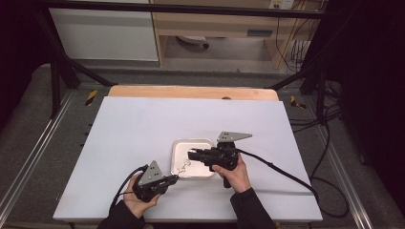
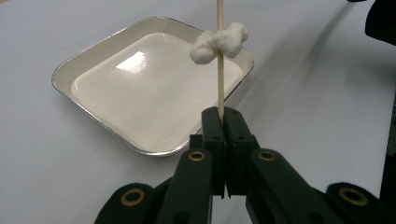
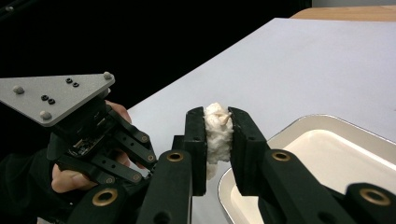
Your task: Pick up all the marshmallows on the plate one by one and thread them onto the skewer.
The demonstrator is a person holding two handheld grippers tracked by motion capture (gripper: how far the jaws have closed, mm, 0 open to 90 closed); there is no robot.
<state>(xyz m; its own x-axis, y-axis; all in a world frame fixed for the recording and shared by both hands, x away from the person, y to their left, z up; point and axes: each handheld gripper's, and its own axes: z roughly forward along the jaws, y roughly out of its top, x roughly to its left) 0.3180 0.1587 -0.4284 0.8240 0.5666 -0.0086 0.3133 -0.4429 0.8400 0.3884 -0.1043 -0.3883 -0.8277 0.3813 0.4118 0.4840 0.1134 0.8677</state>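
Note:
A white square tray [image 1: 206,143] sits on the table just right of centre. My left gripper [image 1: 174,179] [image 2: 220,114] is at the tray's near left corner, shut on a thin wooden skewer [image 2: 219,84] that points up over the tray [image 2: 93,60]. A white fluffy piece [image 2: 219,42] is threaded on the skewer. My right gripper [image 1: 191,154] [image 3: 218,114] hovers over the tray's left part [image 3: 327,126], shut on another white fluffy piece [image 3: 217,135]. A tan sliver shows at that piece's top. The left gripper's grey plate [image 3: 56,95] lies just beyond.
The white tabletop [image 1: 143,124] stretches wide to the left and behind the tray. A wooden strip [image 1: 191,91] runs along its far edge. The right gripper's cable [image 1: 286,174] trails across the table to the right.

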